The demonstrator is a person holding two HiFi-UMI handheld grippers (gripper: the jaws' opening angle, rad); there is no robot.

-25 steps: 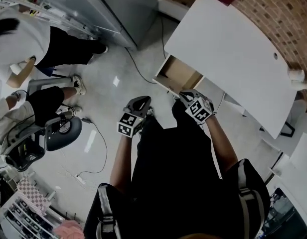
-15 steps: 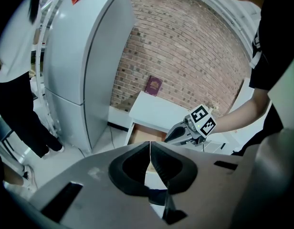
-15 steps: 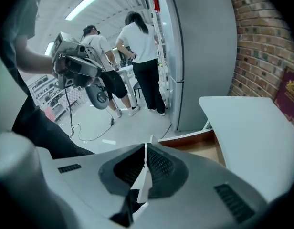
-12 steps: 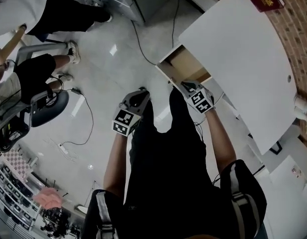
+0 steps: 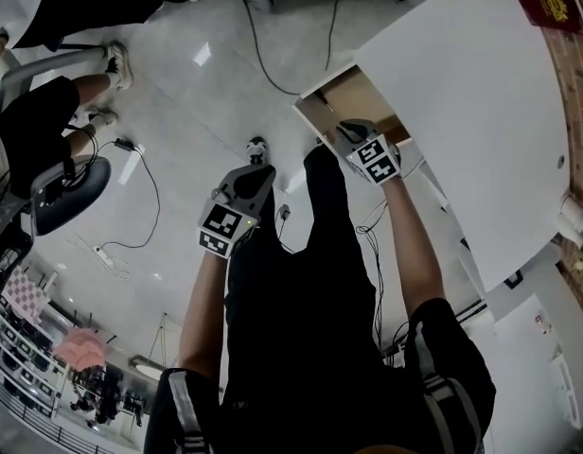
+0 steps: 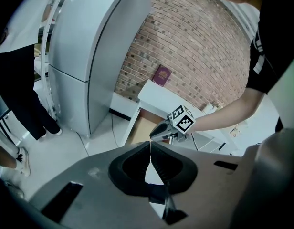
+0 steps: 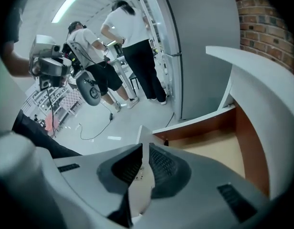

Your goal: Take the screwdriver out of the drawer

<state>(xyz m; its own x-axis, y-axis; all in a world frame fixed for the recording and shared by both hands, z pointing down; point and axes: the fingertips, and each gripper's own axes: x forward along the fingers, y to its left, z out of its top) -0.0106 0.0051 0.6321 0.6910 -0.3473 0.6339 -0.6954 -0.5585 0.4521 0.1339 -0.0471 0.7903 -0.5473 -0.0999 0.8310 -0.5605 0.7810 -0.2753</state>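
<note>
Observer: Change on the right side. Right gripper point(image 7: 143, 149) has dropped from in front of the body to the mouth of the open drawer of pale brown wood point(image 5: 337, 97). Its fingers point(image 7: 162, 165), pressed together a moment back, have just been opening to a narrow slit. Nothing between them.

Recorder: Left side?

Observer: Left gripper point(image 6: 150, 150) has sunk too, but hangs over the pale glossy floor point(image 5: 197, 112), well apart from the drawer. Fingers meet at the tips, empty.

Recorder: Screwdriver?

Observer: Not seen in any view. The drawer bottom just ahead of and below the right fingers is bare board. The back of the drawer runs under the flat white table point(image 5: 462, 93) and is hidden. If the tool is there, it lies beyond the fingertips, deeper in.

Recorder: Meaning for the task?

Observer: Reach begun, grasp not. My judgement: the slit is likely too slim for a handle, so the fingers must widen further. The gripper must also go deeper before anything can be lifted out.
</note>
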